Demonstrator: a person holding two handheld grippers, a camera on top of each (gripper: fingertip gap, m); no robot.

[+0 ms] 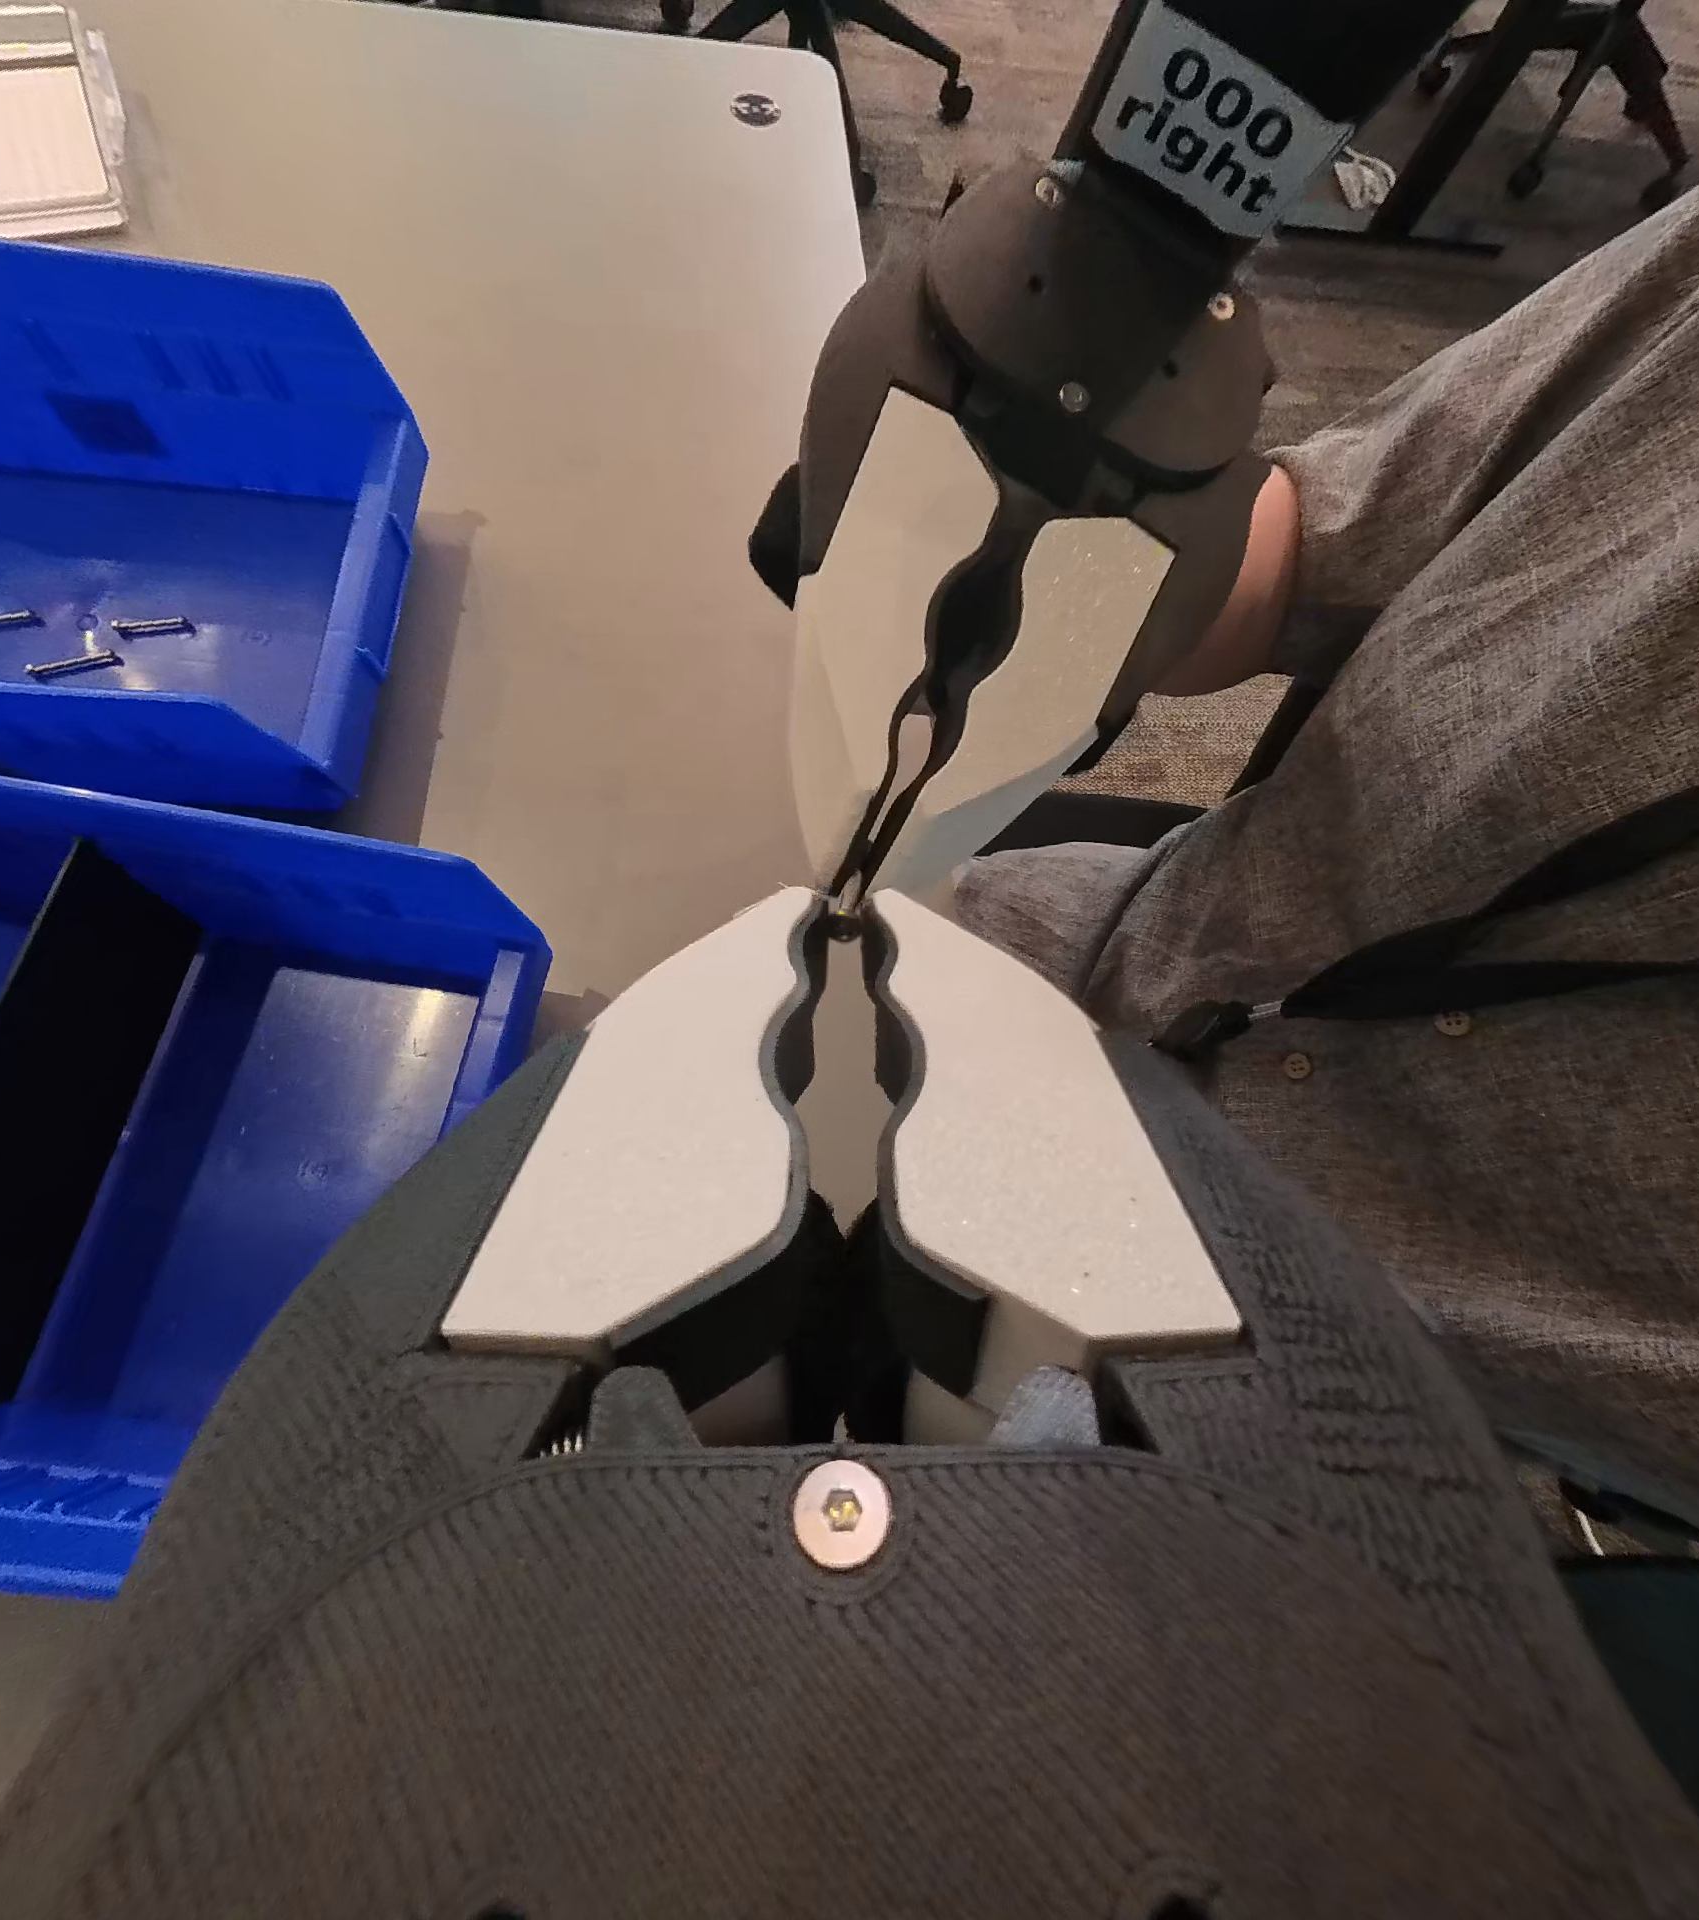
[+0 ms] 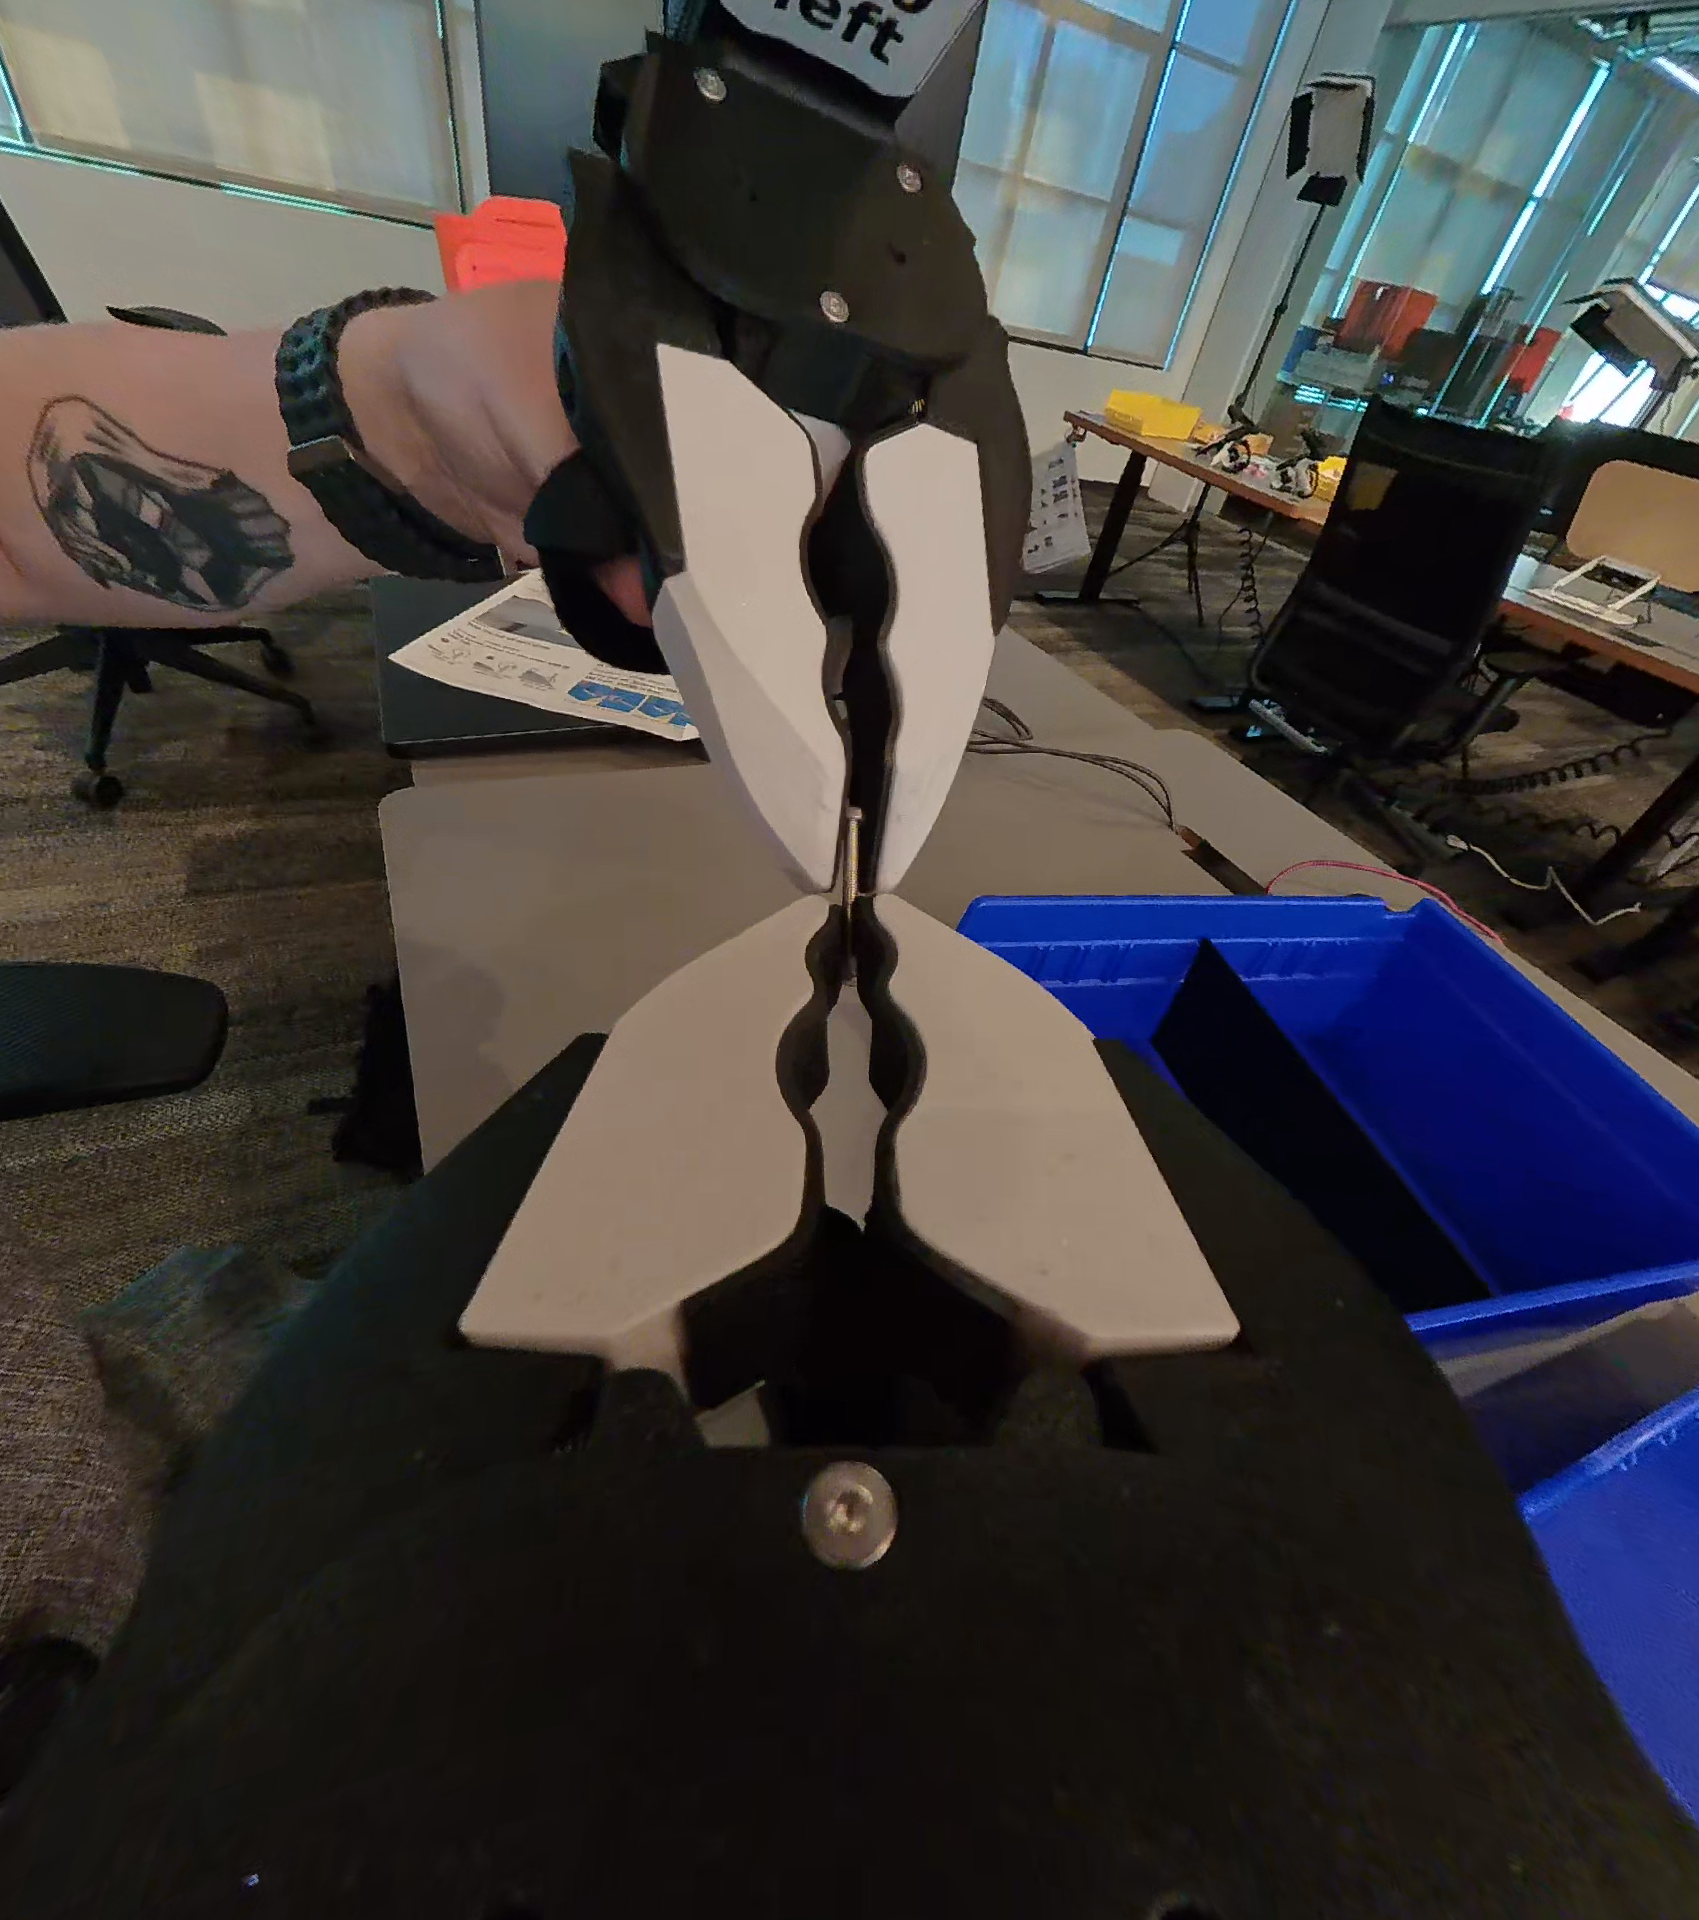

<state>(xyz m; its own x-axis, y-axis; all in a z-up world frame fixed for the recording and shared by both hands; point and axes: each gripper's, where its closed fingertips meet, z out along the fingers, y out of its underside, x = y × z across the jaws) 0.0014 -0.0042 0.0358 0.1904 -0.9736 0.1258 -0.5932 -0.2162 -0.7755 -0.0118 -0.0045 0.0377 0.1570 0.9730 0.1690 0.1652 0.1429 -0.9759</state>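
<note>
My left gripper [image 1: 840, 906] and my right gripper [image 2: 850, 927] meet tip to tip above the near edge of a grey table [image 1: 564, 416]. Both are shut on one thin metal screw [image 2: 853, 862], which runs from between the left fingertips into the right ones. Only its end [image 1: 841, 918] shows in the left wrist view. The right gripper [image 1: 860, 868] comes down from above in the left wrist view. The left gripper [image 2: 852, 883] hangs down in the right wrist view, held by a hand [image 2: 450, 416].
Two blue bins stand on the table to the left. The far bin [image 1: 346, 540] holds three small metal pins [image 1: 71, 663]. The near bin [image 1: 471, 935] [image 2: 1447, 1091] has a black divider [image 1: 45, 1091]. A clear plastic box [image 1: 3, 114] sits beyond them. A person's grey-shirted torso [image 1: 1447, 831] is close on the right. My left and right fingertips are right by each other.
</note>
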